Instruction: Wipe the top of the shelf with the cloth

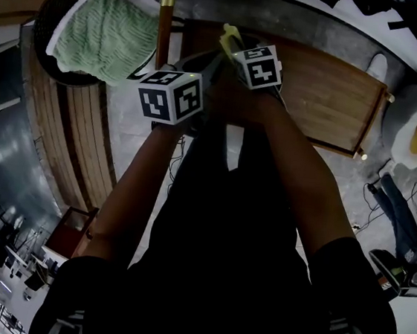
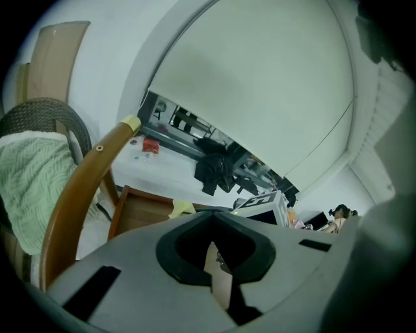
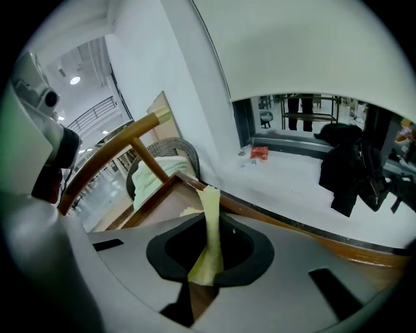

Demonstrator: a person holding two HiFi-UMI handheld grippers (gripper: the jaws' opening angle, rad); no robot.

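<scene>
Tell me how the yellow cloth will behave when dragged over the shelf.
Probably floppy: the yellow cloth shows as a thin, creased strip pinched in the right tool. Likely light, being so thin. It may bunch rather than spread flat on the wooden shelf top.

All 3 views had heavy fisheye warp and black vignetted corners. Head view was dim, person's torso (image 1: pixel 218 276) near-black. Both gripper views were bright, flat light off the white wall (image 2: pixel 260 84); 1 ceiling lamp (image 3: pixel 75 80) glared; near foreground soft.
</scene>
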